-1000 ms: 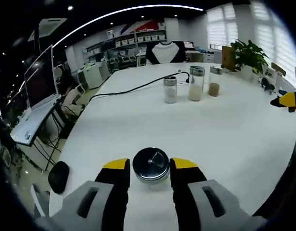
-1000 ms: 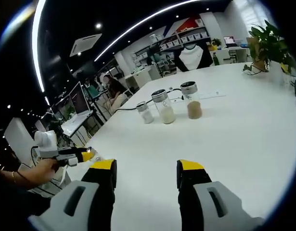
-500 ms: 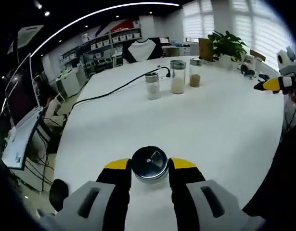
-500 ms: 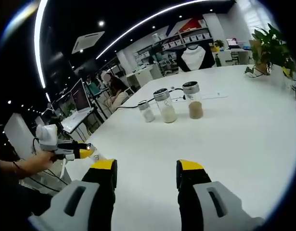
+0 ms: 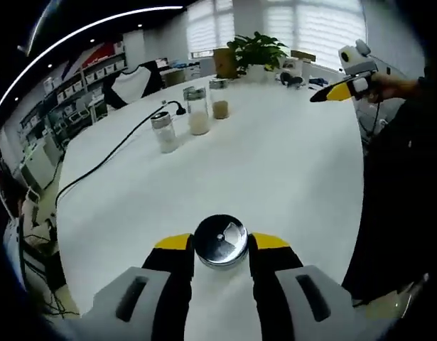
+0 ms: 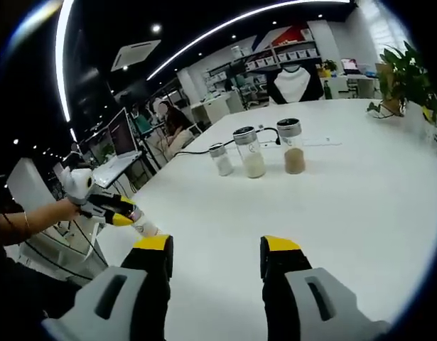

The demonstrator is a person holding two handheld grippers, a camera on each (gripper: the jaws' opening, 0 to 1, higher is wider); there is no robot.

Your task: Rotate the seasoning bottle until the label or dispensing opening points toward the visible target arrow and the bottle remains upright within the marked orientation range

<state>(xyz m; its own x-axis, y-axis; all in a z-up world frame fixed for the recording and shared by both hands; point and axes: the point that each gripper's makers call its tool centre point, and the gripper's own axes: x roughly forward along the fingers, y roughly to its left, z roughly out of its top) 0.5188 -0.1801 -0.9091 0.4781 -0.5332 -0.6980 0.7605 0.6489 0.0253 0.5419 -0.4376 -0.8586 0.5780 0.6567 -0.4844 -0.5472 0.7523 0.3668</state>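
While your left gripper (image 5: 221, 245) is squeezing the seasoning bottle (image 5: 221, 243), three jars (image 5: 190, 111) of powder are standing together, and your right gripper (image 6: 214, 257) is gaping wide.

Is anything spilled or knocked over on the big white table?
Nothing stands out. The three jars stand upright in a row, the bottle sits upright between the left tool jaws, and no spill shows on the table.

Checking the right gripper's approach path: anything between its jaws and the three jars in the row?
Nothing: right gripper view shows bare white table between the right gripper and the three jars.
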